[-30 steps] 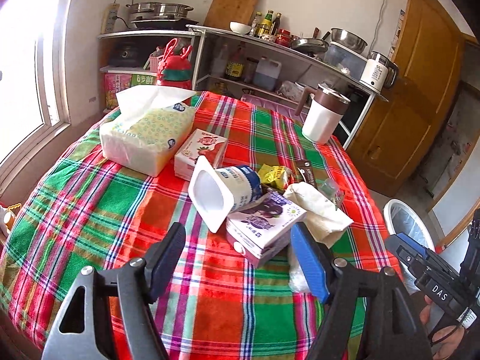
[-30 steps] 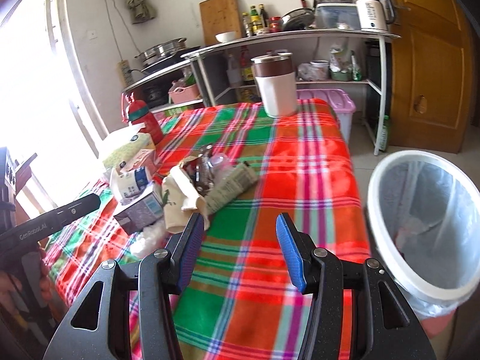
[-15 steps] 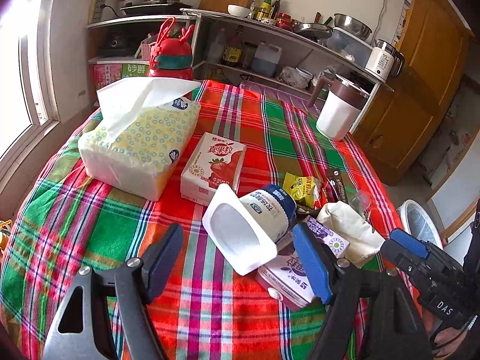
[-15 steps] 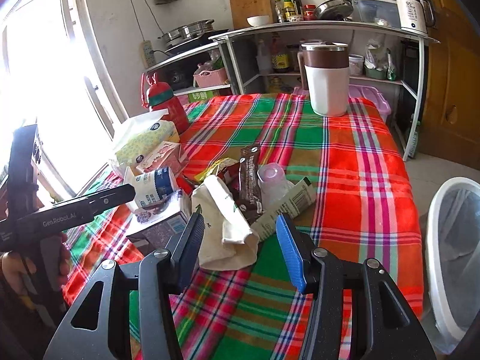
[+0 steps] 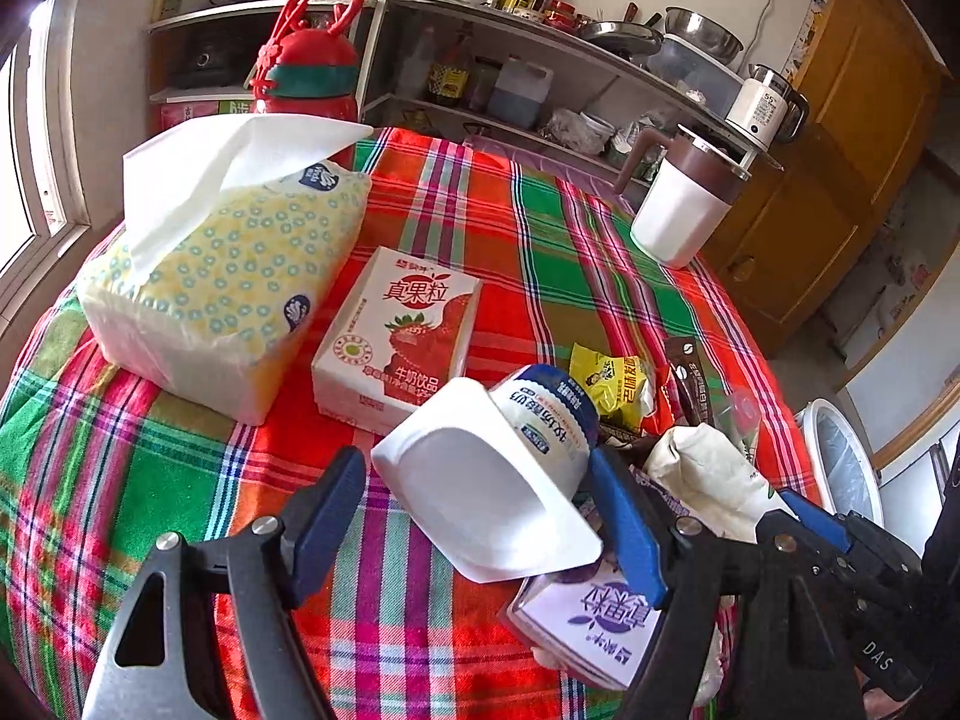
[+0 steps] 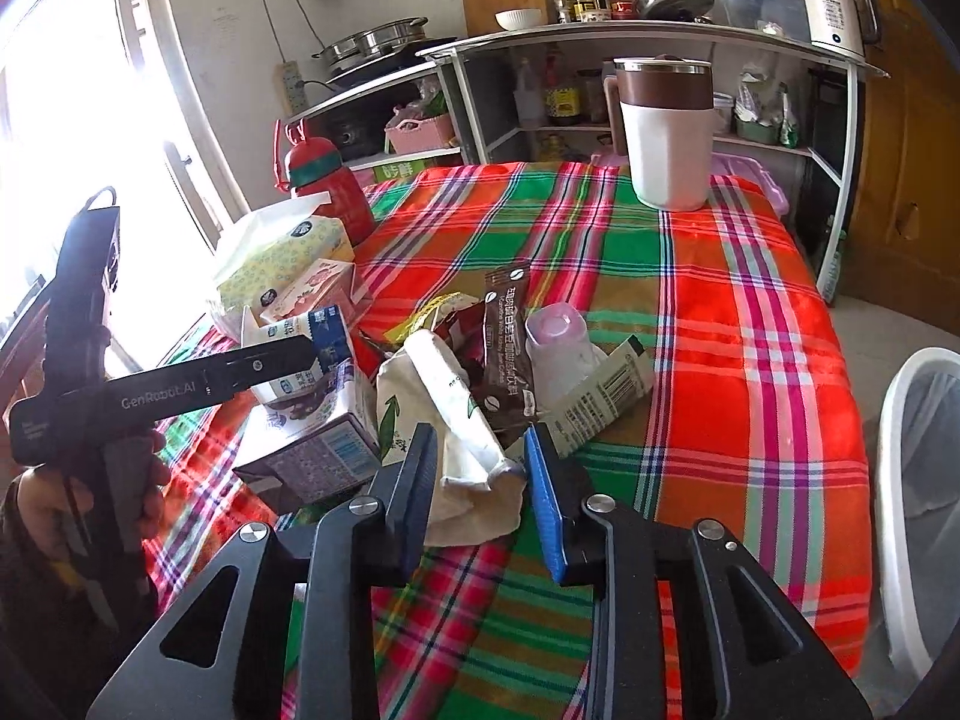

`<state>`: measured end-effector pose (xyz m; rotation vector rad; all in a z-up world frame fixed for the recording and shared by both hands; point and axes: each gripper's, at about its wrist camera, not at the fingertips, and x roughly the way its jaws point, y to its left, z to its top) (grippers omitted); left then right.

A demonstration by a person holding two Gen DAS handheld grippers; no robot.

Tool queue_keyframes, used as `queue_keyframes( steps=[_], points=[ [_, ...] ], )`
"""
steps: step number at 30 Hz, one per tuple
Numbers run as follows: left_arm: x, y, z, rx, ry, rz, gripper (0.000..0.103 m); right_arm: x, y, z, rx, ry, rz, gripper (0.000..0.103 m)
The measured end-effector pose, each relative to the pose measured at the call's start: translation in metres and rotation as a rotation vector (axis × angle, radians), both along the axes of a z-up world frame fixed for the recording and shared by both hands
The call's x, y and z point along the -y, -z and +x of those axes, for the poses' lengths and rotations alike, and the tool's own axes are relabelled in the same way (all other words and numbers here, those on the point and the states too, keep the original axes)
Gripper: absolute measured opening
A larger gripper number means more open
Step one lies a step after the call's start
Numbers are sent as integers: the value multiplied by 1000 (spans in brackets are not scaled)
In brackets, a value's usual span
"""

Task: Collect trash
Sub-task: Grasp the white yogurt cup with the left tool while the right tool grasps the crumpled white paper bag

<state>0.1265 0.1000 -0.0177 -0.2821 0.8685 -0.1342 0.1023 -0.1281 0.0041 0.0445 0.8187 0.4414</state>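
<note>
- Left wrist view: the left tongs [image 5: 480, 516] are open, their fingers either side of a tipped white yogurt cup [image 5: 498, 468]; whether the pads touch it, I cannot tell.
- That cup leans on a purple carton [image 5: 594, 624] at the near edge of the bench [image 5: 150, 480], which wears a plaid cloth.
- Right wrist view: the right tongs [image 6: 480, 492] are open too, straddling the near end of a crumpled white bag [image 6: 462, 420] without squeezing it.
- Just beyond the bag lies the rest of the litter heap: a brown sachet [image 6: 507, 348], an upturned clear cup [image 6: 555, 342], a flattened wrapper with a barcode [image 6: 606, 402] and a yellow packet [image 5: 612, 381].
- A strawberry milk carton [image 5: 399, 336] lies left of the heap, beside a tissue pack [image 5: 222, 264]; the pack, a red bottle [image 5: 300, 72] and a mug [image 5: 684, 204] on the far side look like keepers, not trash.
- The bin [image 6: 918, 480] stands on the floor off the right edge of the bench; what shows of its white liner looks empty.
- Judging by this, collecting has barely begun: every scrap is still on the bench, nothing is lifted, and both tongs are placed for a first grasp.
- Left to do: close on cup and bag, carry them right to the bin, then return for the other pieces.
</note>
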Motion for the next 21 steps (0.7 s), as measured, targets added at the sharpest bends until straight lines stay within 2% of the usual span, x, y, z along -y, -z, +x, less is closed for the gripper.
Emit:
queue_keyframes(
  steps=[5, 9, 21],
  points=[
    [4, 1, 2, -5, 2, -5, 78, 2, 0, -2, 5, 11, 6, 15],
    [3, -1, 1, 4, -4, -26, 77, 4, -1, -5, 9, 8, 25, 12],
    [3, -12, -17, 38, -44, -33, 76, 9, -6, -14, 29, -4, 63, 9]
  ],
)
